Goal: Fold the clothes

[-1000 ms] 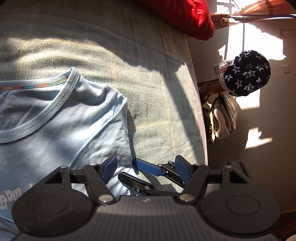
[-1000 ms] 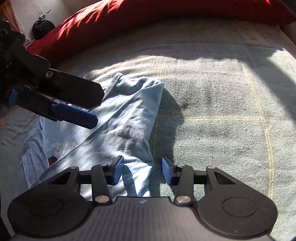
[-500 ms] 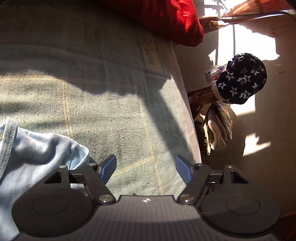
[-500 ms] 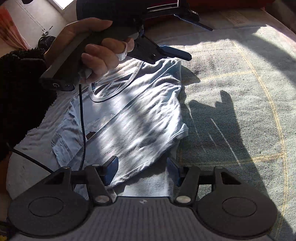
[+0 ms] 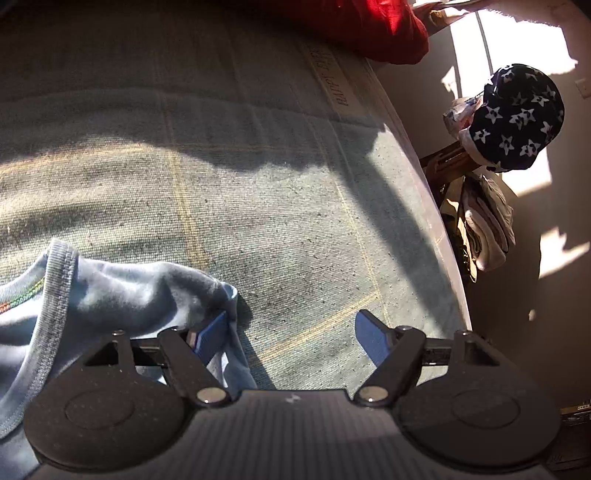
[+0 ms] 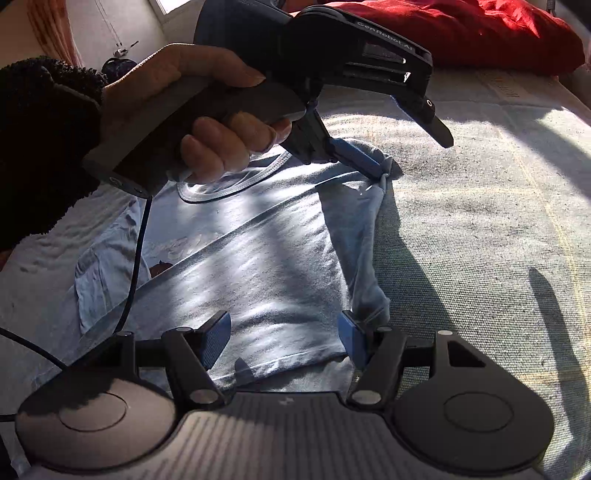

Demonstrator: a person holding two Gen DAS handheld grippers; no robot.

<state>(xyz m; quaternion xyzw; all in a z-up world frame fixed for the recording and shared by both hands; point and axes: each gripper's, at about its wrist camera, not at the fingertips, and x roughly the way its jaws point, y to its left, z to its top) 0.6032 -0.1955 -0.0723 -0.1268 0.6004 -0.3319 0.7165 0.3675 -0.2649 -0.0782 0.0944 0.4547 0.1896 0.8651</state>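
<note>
The bottom of both pictures is filled by the black body of each tool, so the bed right under them is hidden. In the right wrist view, a hand [image 6: 207,122] in a dark fuzzy sleeve [image 6: 40,147] fills the upper left and hides part of the shirt's neck. The print on the shirt's chest is too crumpled and shaded to read. In the left wrist view most of the shirt is cut off at the left edge. Words sewn on the blanket's border near the top are too small to read.

The shirt [image 6: 258,266] is light blue with a round ribbed neck. It lies in the middle of the right wrist view on a grey-green blanket [image 6: 480,229], mostly flat, with stripes of sun and shade across it. Its right edge is bunched up into a ridge. A sleeve sticks out at the lower left. In the left wrist view a thin rainbow line shows inside the neck.

The left gripper [image 5: 291,332] has its tongs spread wide. The left blue pad touches the shirt's puffed-up shoulder; the right pad is over bare blanket.

The right gripper [image 6: 284,338] has just been opening. Its tongs are spread, with the shirt's bottom corner between them, not pinched.

A red pillow [image 6: 461,33] lies at the top. Clothes [image 5: 517,122] hang beside the bed at the right.
</note>
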